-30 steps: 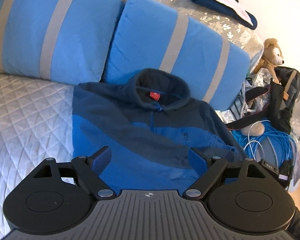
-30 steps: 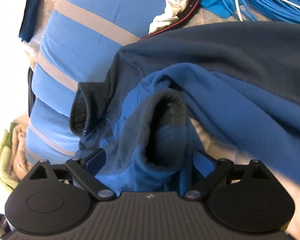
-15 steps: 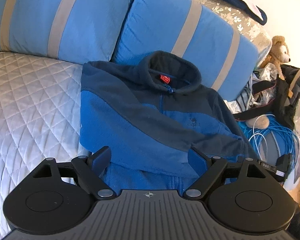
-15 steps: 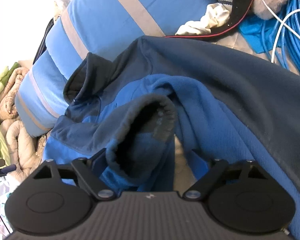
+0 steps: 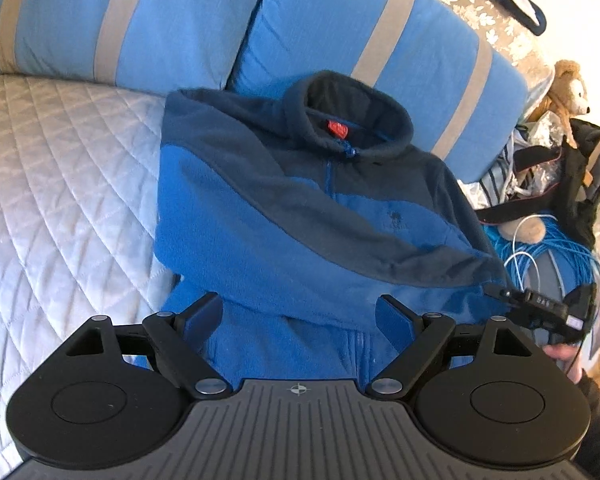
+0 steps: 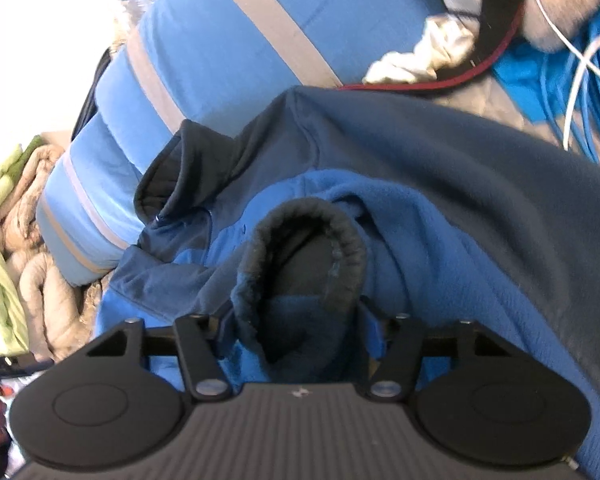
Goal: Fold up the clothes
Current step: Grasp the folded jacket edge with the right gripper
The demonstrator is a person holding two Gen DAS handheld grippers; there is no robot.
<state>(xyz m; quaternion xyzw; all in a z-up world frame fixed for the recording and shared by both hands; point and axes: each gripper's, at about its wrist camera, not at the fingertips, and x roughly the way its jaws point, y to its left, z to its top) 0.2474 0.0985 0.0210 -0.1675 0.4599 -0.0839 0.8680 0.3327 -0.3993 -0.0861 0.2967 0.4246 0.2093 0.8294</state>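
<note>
The left gripper (image 5: 298,314) hangs wide and empty over the hem of the fleece jacket (image 5: 300,216) lying on the quilted bed (image 5: 60,184); the right gripper (image 6: 296,330) is closing around the sleeve cuff (image 6: 304,248), seemingly not yet pinched; next, carry that sleeve across the chest.

Quilted bed (image 5: 60,184): blue fleece jacket (image 5: 300,216), striped pillows (image 5: 140,20) on it.

A two-tone fleece jacket (image 5: 300,216) in navy and bright blue, with a small red neck label (image 5: 337,131), lies on a white diamond-quilted bedspread (image 5: 60,184) before light blue pillows (image 5: 148,20) crossed by grey-beige stripes, beside coiled blue cable (image 5: 556,256).
</note>
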